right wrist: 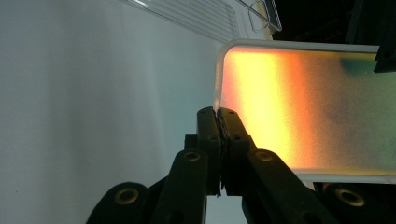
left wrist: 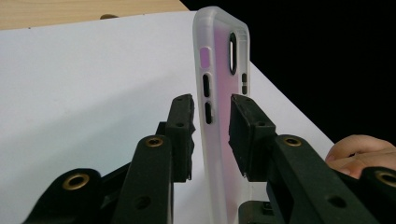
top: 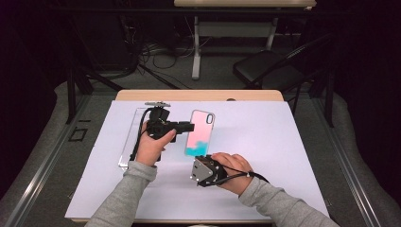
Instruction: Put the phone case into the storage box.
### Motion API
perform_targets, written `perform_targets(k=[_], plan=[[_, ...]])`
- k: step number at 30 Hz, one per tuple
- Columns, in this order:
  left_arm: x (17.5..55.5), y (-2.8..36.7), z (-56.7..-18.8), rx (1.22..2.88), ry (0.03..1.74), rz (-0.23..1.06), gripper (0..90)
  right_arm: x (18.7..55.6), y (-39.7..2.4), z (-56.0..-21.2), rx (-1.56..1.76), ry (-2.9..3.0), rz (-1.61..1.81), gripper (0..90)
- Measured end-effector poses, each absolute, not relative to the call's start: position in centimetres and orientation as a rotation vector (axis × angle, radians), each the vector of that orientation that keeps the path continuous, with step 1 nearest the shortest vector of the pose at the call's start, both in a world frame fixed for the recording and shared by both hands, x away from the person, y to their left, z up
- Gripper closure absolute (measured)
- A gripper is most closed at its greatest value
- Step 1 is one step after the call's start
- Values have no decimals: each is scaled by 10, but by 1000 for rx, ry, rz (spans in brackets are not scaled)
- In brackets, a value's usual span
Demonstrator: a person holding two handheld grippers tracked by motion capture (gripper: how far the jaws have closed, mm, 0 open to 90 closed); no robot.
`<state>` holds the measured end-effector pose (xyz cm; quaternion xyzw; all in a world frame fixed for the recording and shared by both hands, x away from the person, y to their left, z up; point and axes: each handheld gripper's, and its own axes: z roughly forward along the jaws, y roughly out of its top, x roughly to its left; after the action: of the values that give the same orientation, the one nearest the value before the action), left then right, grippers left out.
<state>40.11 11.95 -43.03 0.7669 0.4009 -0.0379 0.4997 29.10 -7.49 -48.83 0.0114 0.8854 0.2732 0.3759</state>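
Observation:
A frosted phone case (top: 201, 132), pink at the top and teal at the bottom, stands tilted up off the white sheet (top: 265, 142). My right gripper (top: 202, 160) is shut on the case's lower edge; in the right gripper view its jaws (right wrist: 218, 114) are pinched together at the rim of the case (right wrist: 303, 107). My left gripper (top: 191, 126) comes in from the left at the case's side. In the left gripper view the case (left wrist: 217, 70) stands edge-on between the jaws (left wrist: 212, 112). The right pad is against it and a thin gap shows at the left pad.
A clear plastic tray (top: 132, 137) lies on the sheet to the left, under my left hand, and its ribbed corner (right wrist: 205, 14) appears in the right gripper view. The wooden table edge (top: 198, 95) runs along the back. A black chair (top: 265, 68) stands beyond the table.

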Motion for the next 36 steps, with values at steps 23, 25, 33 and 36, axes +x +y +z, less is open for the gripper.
perform_targets(k=[23,25,33,36], plan=[[402,119,-433,1836,1003,-137,788,290,-74,-489,27,2273,706,890],[402,119,-433,1829,1011,-137,795,290,-74,-489,27,2273,704,889],[402,120,-434,1822,1019,-148,806,290,-74,-489,29,2274,706,889],[403,120,-434,1821,1020,-154,810,290,-74,-489,26,2274,705,889]])
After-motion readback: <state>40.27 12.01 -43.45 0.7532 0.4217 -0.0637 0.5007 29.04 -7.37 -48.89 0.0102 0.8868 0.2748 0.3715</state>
